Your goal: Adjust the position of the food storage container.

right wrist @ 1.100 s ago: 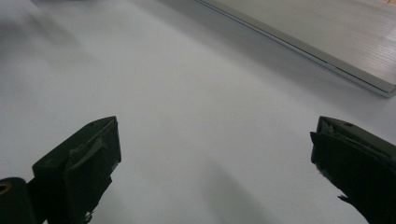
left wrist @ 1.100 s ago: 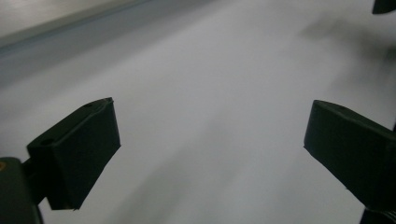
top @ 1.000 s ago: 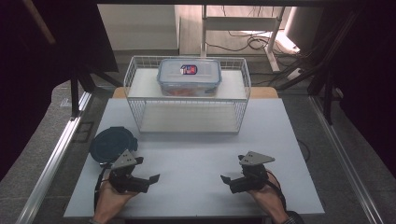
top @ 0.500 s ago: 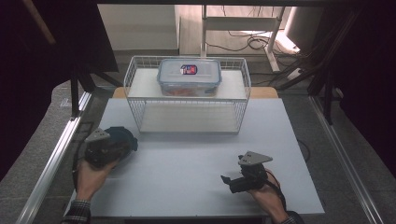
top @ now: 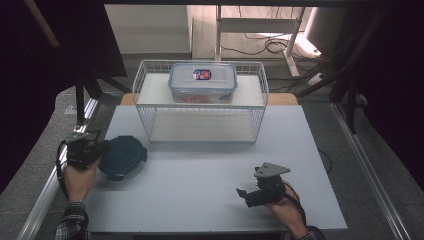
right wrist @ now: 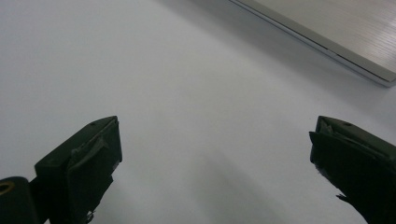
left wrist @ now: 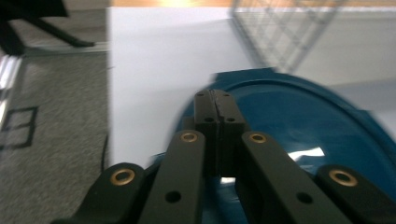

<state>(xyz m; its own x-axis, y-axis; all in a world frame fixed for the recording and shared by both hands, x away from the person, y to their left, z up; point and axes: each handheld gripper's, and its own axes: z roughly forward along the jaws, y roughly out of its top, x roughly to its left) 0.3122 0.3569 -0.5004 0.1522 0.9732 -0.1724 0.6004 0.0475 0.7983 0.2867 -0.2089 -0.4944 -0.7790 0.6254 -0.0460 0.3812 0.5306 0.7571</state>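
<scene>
Blue round lid lying flat on the left part of the white surface, just in front of the left corner of the wire basket. Largest in the scene: the surface itself, then the basket on its far half, carrying on its upper shelf a clear lidded box with something orange inside. Next in size, the lid, touched at its left edge by the left claw. In the left gripper view, jaws pressed together to a thin line over the lid rim, so closed there; whether the rim is really pinched between them cannot be told, because of blur. For doing this step well, probably: keep the pinch firm on the raised rim, lift slowly and level, avoid scraping the lid on the surface, watch the basket wire close by. Left hand coming from the near left edge, forearm nearly straight forward, claw turned to the right toward the lid. Right hand resting low on the near right of the surface, well apart from the lid. Right claw pointing left, jaws wide open in the right gripper view, with nothing between them.
</scene>
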